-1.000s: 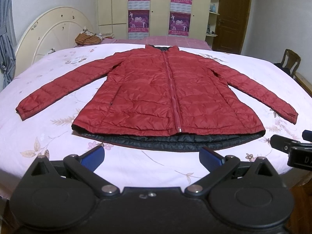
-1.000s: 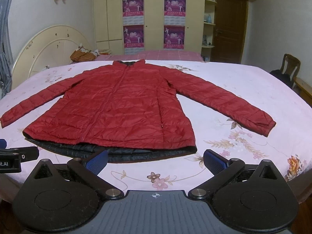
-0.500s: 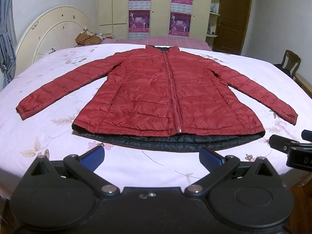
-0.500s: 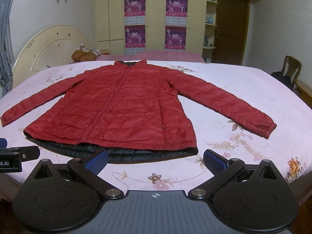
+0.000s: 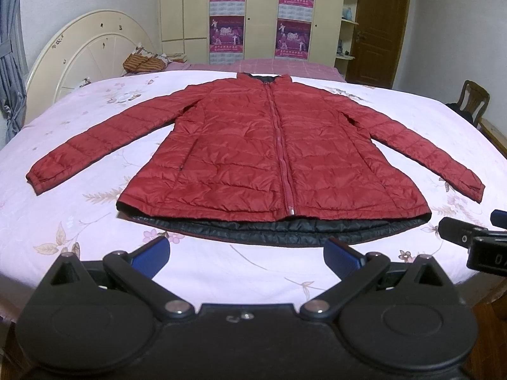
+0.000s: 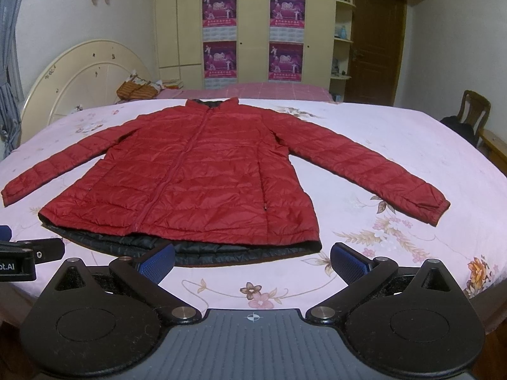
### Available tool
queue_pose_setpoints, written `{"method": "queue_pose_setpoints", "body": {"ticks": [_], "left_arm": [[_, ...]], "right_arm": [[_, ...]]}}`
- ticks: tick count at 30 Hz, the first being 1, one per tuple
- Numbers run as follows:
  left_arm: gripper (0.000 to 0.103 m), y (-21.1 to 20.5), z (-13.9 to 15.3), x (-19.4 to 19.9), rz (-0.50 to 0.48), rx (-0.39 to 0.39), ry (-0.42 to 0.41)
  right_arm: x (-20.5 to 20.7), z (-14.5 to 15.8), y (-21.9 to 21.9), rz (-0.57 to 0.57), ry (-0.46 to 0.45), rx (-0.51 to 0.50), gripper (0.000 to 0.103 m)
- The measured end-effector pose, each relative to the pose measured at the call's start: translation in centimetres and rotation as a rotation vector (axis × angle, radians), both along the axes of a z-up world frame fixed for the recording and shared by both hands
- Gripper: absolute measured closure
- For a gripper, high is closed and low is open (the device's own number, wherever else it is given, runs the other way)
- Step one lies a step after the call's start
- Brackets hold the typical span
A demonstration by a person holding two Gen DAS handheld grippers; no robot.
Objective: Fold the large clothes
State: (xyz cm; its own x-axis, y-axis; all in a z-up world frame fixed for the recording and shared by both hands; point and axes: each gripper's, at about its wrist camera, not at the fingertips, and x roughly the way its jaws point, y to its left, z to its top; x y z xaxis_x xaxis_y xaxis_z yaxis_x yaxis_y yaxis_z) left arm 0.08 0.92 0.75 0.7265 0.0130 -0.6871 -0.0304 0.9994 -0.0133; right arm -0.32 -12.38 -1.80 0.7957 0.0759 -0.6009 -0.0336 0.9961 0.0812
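Note:
A red quilted jacket (image 5: 272, 158) (image 6: 196, 177) lies flat and zipped on the bed, sleeves spread to both sides, its black lining showing along the near hem. My left gripper (image 5: 247, 253) hovers open in front of the hem's middle, holding nothing. My right gripper (image 6: 252, 258) is open too, just short of the hem's right corner, empty. Each gripper shows at the edge of the other's view: the right gripper (image 5: 475, 243) and the left gripper (image 6: 28, 253).
The bed (image 5: 79, 221) has a pink floral sheet and a cream round headboard (image 5: 85, 50) at the left. A striped bag (image 5: 142, 61) sits near it. Wardrobes with posters (image 6: 253, 34), a brown door (image 6: 377, 41) and a wooden chair (image 6: 472, 117) stand behind.
Both grippers have drifted very slightly; the right view has edged a little closer to the jacket. The jacket has not moved and both grippers stay open.

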Motion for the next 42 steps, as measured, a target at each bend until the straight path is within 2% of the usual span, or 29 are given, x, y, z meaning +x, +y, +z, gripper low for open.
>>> {"method": "queue_pose_setpoints", "body": {"ticks": [28, 32, 37, 42], "left_arm": [[0.000, -0.2, -0.5, 0.5, 0.000, 0.000, 0.021], [0.000, 0.1, -0.3, 1.3, -0.047, -0.023, 0.019], [0.000, 0.4, -0.2, 3.5, -0.036, -0.044, 0.012], [0.000, 0.5, -0.5, 6.3, -0.087, -0.121, 0.039]], "right_arm": [[0.2, -0.4, -0.5, -0.008, 0.009, 0.013, 0.000], [1.0, -0.6, -1.1, -0.023, 0.011, 0.021, 0.000], [2.8, -0.9, -2.3, -0.054, 0.014, 0.028, 0.000], [5.1, -1.1, -3.3, -0.069, 0.016, 0.039, 0.000]]}}
